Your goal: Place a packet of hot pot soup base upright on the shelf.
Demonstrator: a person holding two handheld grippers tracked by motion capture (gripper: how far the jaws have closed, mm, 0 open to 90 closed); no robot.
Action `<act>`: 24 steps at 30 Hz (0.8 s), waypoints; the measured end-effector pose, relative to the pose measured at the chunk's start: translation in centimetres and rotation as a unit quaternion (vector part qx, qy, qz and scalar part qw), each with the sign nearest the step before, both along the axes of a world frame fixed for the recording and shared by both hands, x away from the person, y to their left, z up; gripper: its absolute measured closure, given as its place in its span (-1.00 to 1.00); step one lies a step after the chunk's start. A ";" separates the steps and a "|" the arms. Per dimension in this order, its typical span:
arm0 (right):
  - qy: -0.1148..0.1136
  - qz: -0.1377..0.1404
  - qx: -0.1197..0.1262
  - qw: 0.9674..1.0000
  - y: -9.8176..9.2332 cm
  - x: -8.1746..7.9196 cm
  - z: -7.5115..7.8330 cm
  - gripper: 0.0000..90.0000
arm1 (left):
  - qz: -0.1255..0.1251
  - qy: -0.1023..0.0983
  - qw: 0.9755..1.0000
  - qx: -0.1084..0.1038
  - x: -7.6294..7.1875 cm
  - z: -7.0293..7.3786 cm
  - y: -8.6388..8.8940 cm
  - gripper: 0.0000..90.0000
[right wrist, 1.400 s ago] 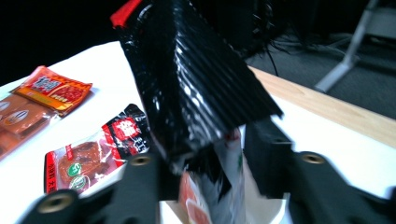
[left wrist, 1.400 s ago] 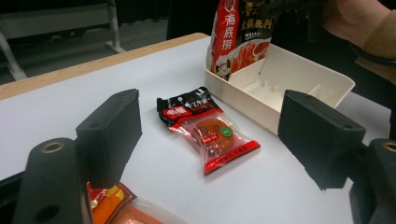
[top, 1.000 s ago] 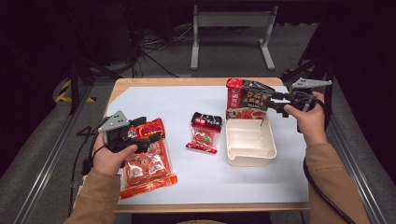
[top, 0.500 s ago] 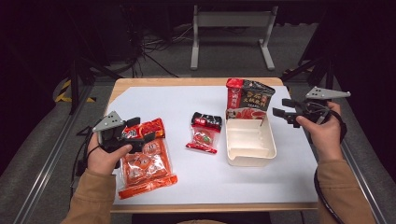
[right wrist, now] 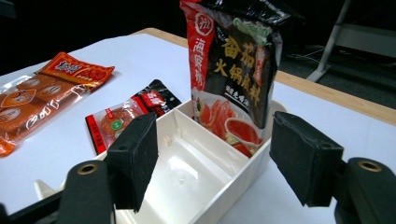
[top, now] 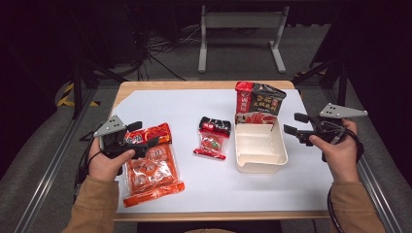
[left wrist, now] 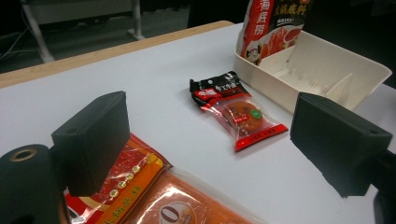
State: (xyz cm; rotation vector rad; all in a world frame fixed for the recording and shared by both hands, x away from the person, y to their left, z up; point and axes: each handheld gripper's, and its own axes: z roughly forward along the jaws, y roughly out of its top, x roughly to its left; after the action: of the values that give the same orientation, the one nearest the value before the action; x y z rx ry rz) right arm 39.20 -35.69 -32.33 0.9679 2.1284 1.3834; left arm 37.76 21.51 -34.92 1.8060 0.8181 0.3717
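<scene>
Right tongs (top: 292, 124) gape beside the pouch-bearing tray (top: 260, 164).

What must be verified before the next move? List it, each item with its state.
1. Tall pouch stands in the far compartment of the tray: ok.
2. Right gripper is clear of the pouch; its jaws have just been opening, nothing between them: ok.
3. Left gripper is open over the large orange packet: ok.
4. Left pads touch that packet: cannot tell.
5. Tray's near compartment is free: ok.
</scene>
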 end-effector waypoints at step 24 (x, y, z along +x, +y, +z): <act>0.017 0.041 -0.019 0.999 -0.1 -2.3 -1.4 -0.32 | 0.011 0.016 0.999 0.039 2.0 -1.0 2.3 -0.82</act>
State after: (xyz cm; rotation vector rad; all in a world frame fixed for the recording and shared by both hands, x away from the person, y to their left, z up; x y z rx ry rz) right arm 36.92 -35.81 -33.70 0.9057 2.2347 1.3695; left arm 39.80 23.83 -35.92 1.8814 0.8568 0.3947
